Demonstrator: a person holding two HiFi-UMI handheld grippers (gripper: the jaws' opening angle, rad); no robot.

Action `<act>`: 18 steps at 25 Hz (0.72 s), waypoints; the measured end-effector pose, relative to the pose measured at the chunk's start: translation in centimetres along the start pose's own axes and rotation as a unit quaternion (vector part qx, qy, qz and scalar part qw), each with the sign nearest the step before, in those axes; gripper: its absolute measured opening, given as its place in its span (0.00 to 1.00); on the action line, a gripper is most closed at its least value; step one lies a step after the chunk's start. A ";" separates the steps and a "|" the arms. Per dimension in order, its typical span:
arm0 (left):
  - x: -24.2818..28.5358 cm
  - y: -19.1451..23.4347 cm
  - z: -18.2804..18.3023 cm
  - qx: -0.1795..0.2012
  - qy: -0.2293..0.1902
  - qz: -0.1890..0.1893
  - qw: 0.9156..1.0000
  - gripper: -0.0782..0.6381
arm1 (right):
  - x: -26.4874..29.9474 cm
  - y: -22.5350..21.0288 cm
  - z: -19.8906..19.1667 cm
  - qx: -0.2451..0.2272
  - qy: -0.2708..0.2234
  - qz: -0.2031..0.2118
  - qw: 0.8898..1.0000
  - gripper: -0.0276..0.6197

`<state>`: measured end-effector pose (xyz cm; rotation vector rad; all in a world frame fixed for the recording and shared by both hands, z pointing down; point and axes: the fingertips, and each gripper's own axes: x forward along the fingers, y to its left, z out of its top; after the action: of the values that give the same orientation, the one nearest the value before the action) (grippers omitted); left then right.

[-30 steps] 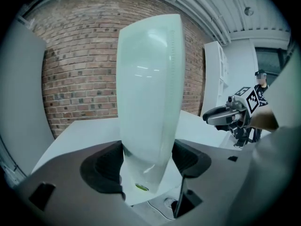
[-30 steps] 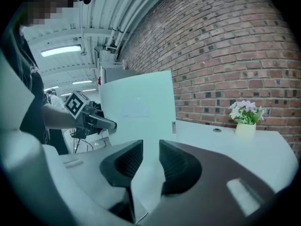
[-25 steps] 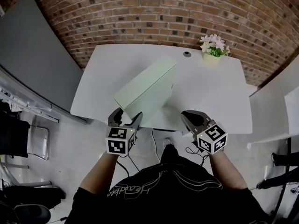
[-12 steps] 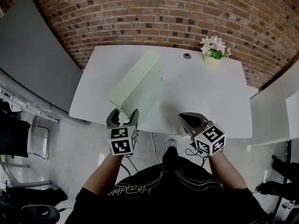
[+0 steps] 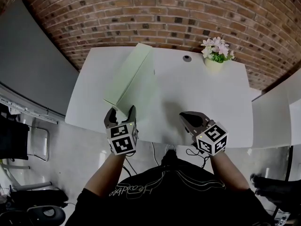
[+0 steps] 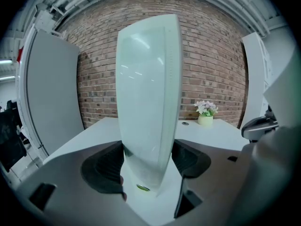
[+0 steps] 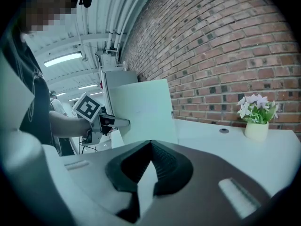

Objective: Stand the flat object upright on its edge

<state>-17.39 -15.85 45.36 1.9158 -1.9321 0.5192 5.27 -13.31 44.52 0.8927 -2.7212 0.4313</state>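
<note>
The flat object is a pale green box [image 5: 134, 76], tipped up nearly onto its edge on the white table [image 5: 197, 93]. My left gripper [image 5: 120, 116] is shut on its near lower corner. In the left gripper view the pale green box [image 6: 148, 93] rises tall between the two dark pads [image 6: 110, 161], which press its sides. My right gripper [image 5: 190, 121] hovers at the table's front edge, shut and holding nothing. In the right gripper view the pale green box [image 7: 143, 109] stands ahead to the left, with my left gripper [image 7: 117, 122] gripping its edge.
A small pot of pink and white flowers [image 5: 214, 51] stands at the back right of the table, near a round cable hole [image 5: 187, 58]. A brick wall [image 5: 164, 13] runs behind. A grey panel [image 5: 33, 65] stands to the left, a white cabinet [image 5: 277, 112] to the right.
My left gripper has swung the box up from a low tilt to nearly upright, its top moving left and back. The right gripper has stayed at the front edge.
</note>
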 end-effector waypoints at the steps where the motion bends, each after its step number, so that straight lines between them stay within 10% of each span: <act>1: 0.5 -0.1 0.3 -0.002 -0.001 0.005 1.000 0.56 | 0.1 -0.5 0.1 0.000 0.001 0.001 1.000 0.05; 18: 7.7 -0.4 4.5 -0.037 -0.007 0.075 0.996 0.56 | 2.5 -7.6 0.6 0.024 0.012 0.023 0.999 0.05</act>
<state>-17.09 -24.80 45.33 1.7427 -2.0859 0.4685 7.88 -20.69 46.32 0.8325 -2.7241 0.5154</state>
